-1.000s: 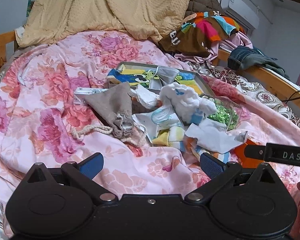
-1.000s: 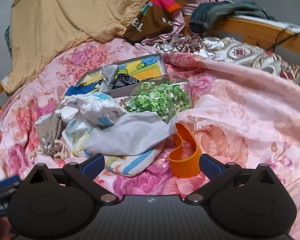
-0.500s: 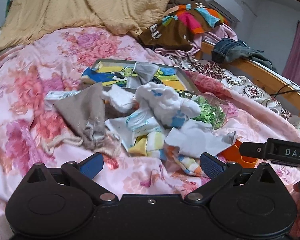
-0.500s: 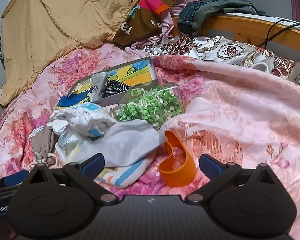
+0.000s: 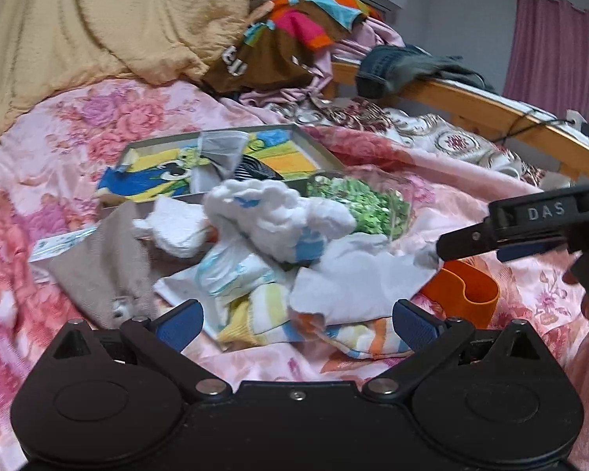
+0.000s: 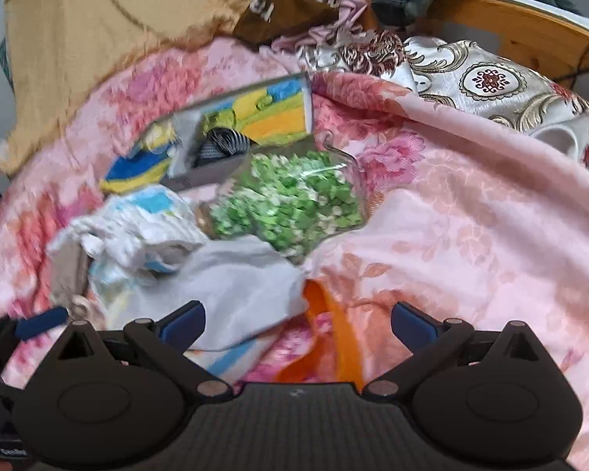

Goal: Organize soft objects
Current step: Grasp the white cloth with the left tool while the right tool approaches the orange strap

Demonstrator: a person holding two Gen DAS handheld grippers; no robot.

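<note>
With both your left gripper (image 5: 297, 320) and right gripper (image 6: 298, 322) spread wide and empty, pinch the grey cloth (image 6: 239, 294) by its near edge, clear of the orange band (image 6: 333, 333).

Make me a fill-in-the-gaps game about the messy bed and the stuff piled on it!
1. The rubbery band beside the white cloth is colored ____.
2. The clear bag holds little ____ pieces.
3. The striped sock lies inside the cartoon ____.
4. Both the left gripper and right gripper are ____.

Missing words: orange; green; box; open
</note>
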